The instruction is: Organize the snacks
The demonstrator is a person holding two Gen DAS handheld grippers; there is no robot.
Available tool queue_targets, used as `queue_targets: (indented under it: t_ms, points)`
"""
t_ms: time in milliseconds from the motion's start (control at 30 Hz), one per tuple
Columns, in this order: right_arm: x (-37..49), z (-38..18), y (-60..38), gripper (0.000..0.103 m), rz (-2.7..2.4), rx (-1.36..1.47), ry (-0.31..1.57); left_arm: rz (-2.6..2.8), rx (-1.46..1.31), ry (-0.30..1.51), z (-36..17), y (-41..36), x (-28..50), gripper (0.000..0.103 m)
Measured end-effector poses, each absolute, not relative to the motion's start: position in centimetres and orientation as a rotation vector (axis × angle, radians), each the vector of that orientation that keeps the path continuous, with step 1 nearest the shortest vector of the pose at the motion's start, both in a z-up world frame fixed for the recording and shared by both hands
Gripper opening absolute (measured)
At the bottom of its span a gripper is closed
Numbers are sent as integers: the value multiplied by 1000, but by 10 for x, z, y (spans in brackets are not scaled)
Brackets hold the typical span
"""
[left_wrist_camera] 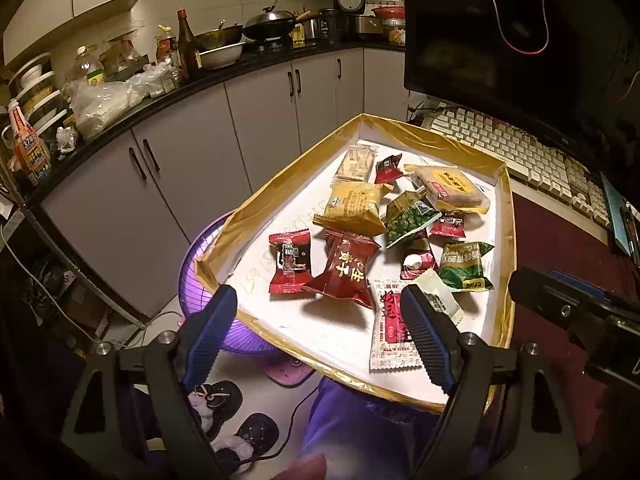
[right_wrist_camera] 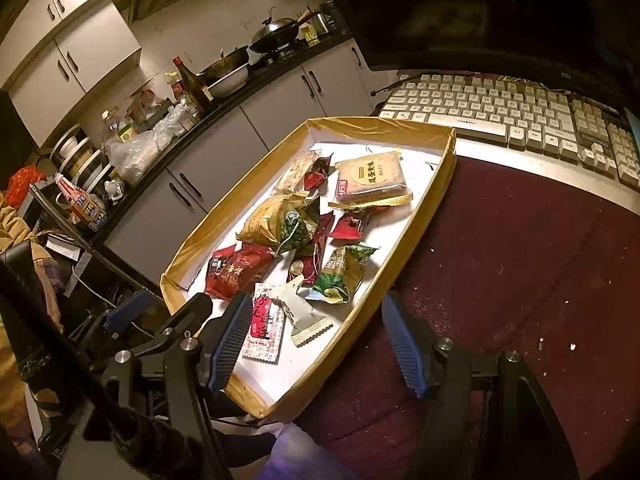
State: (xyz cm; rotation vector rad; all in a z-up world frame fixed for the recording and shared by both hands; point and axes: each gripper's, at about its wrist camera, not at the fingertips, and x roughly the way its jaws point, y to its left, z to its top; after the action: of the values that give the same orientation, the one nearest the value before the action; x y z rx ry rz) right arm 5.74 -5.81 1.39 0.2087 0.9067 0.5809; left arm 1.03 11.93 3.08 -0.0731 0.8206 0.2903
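Snack packets (left_wrist_camera: 346, 208), crinkled foil and plastic with serrated ends, lie heaped in a gold-taped white cardboard tray (left_wrist_camera: 505, 216); left hand-held gripper (left_wrist_camera: 316, 336) and right hand-held gripper (right_wrist_camera: 316, 344), ribbed blue pads, gape wide, empty.

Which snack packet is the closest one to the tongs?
The flat white packet with red writing, lying at the near edge of the tray. It sits right by the left tongs, while the red, yellow and green packets all lie farther back.

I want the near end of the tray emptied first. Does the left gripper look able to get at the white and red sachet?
Probably yes: the left gripper is open, and the white and red sachet lies flat at the tray's near end, partly behind one finger, nothing on top.
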Motion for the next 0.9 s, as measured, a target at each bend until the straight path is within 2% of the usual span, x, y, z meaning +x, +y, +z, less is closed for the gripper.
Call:
queue_targets:
  t_ms: [900]
  points:
    - [54, 17, -68, 67, 579, 241, 898, 278, -50, 859, 24, 109, 19, 84]
